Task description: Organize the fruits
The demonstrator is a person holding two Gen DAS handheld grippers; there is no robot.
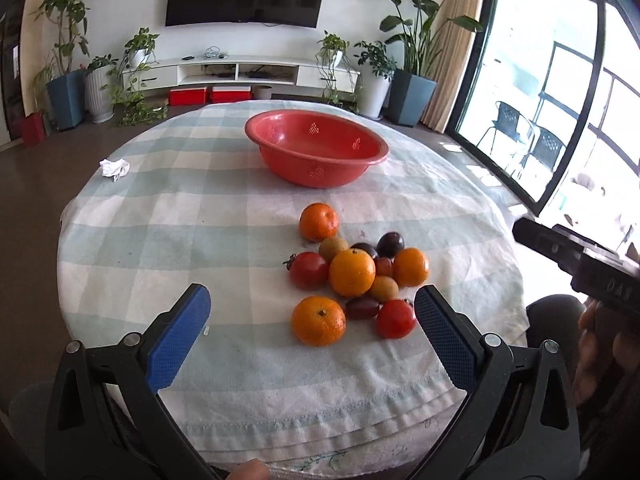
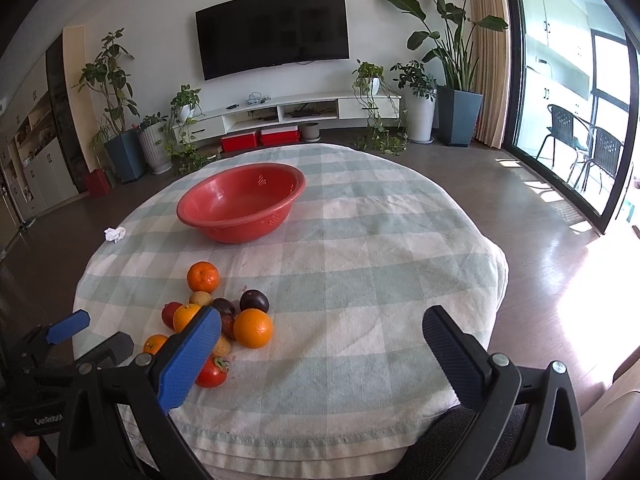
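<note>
Nothing had yet been picked up: the fruit pile (image 1: 352,276) was seen lying on the checked tablecloth (image 1: 180,240), near the front edge of the round table, and the red basin (image 1: 316,152) stood behind it, well apart and apparently holding nothing. The opening step was judged to be in hand, the first reach. The left gripper (image 1: 312,312) was held wide open and empty, low over the cloth, with the nearest orange (image 1: 318,321) and a tomato (image 1: 396,319) lying ahead between its spread blue fingers (image 1: 176,344). The right gripper (image 2: 320,344) was likewise spread wide with nothing held, aimed at bare cloth to the right of the pile.

A descent over one fruit and a gentle closing were judged to be called for next, then a carry to the basin. The oranges were seen as round with dimpled peel, likely to roll; the tomatoes glossy and probably soft; the plums (image 1: 391,243) dark and smooth. The basin looked like rigid plastic with perforated patches; the finger pads were textured.
</note>
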